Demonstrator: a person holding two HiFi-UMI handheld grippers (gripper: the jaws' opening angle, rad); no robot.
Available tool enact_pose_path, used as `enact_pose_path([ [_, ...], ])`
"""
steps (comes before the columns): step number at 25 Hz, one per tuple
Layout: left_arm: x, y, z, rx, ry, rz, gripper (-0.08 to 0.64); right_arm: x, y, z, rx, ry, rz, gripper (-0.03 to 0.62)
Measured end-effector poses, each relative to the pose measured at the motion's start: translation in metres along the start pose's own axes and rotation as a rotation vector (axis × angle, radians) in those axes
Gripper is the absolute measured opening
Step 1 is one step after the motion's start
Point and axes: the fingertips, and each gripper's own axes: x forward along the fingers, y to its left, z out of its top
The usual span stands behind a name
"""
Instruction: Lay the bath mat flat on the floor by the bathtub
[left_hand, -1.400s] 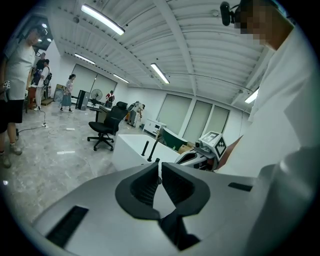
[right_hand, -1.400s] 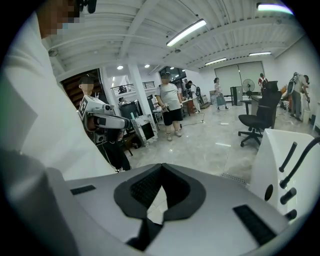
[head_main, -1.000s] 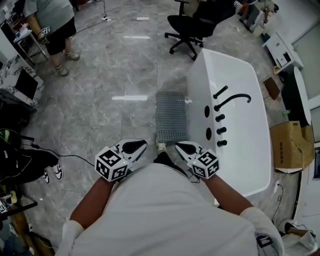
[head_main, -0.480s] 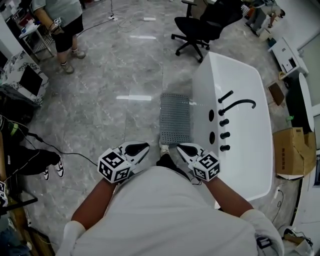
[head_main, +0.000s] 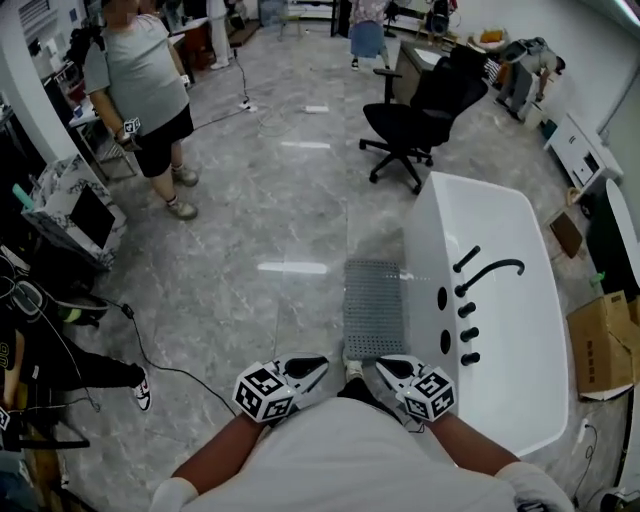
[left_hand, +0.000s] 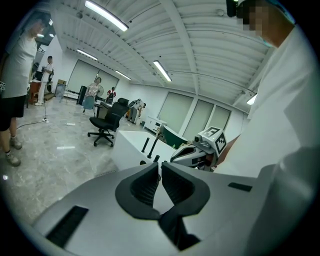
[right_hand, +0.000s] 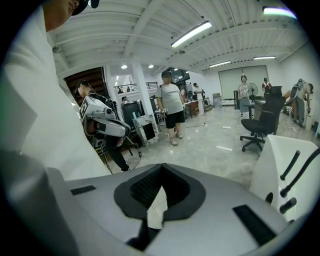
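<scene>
Marble floor (head_main: 240, 310) and white bathtub (head_main: 515, 300); the grey bath mat (head_main: 374, 310) lies flat just beside the tub.
It looks light, limp and nubbly, best pinched at its near corners. The left gripper (head_main: 316, 363) and right gripper (head_main: 383, 363) have their fingers closed, empty.

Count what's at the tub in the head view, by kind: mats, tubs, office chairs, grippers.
Bath mat: 1
Bathtub: 1
Office chair: 1
Grippers: 2 (left gripper, right gripper)
Total: 5
</scene>
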Motion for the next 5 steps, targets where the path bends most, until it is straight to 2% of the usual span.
enact_pose_path([
  [5, -0.008, -0.013, 0.001, 0.014, 0.016, -0.020, 0.032, -0.011, 0.011, 0.002, 0.006, 0.004, -0.013, 0.008],
])
